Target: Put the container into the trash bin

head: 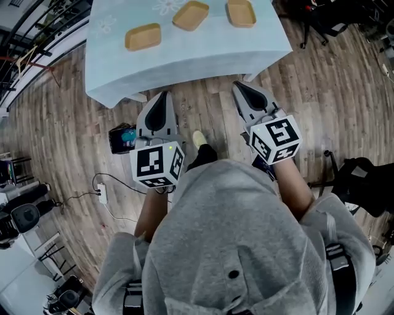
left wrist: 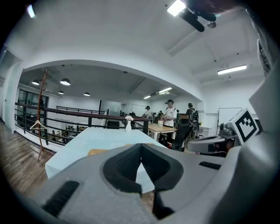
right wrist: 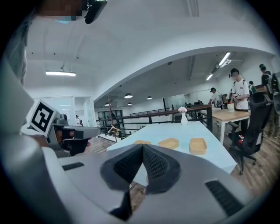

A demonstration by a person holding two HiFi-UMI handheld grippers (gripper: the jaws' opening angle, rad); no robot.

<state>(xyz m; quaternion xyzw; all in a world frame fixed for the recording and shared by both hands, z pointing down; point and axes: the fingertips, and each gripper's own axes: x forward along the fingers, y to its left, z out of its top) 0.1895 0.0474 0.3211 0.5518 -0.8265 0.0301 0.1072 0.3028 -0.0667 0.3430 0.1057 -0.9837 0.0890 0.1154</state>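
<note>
A tabletop (head: 184,58) draped in pale blue cloth carries three shallow tan rectangular containers in a row, set back from its near edge and apart from each other: the left container (head: 143,36) toward the near left corner, the middle container (head: 190,15), and the right container (head: 241,12). A small white vase (right wrist: 183,117) stands at the far edge.

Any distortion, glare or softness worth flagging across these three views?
Head view: heavy fisheye bows the table edge and floor planks; evenly lit. Left gripper view: dark rounded corners, ceiling lamp blown out, left tongs fill the lower frame. Right gripper view: same vignetting; containers reasonably crisp.
</note>
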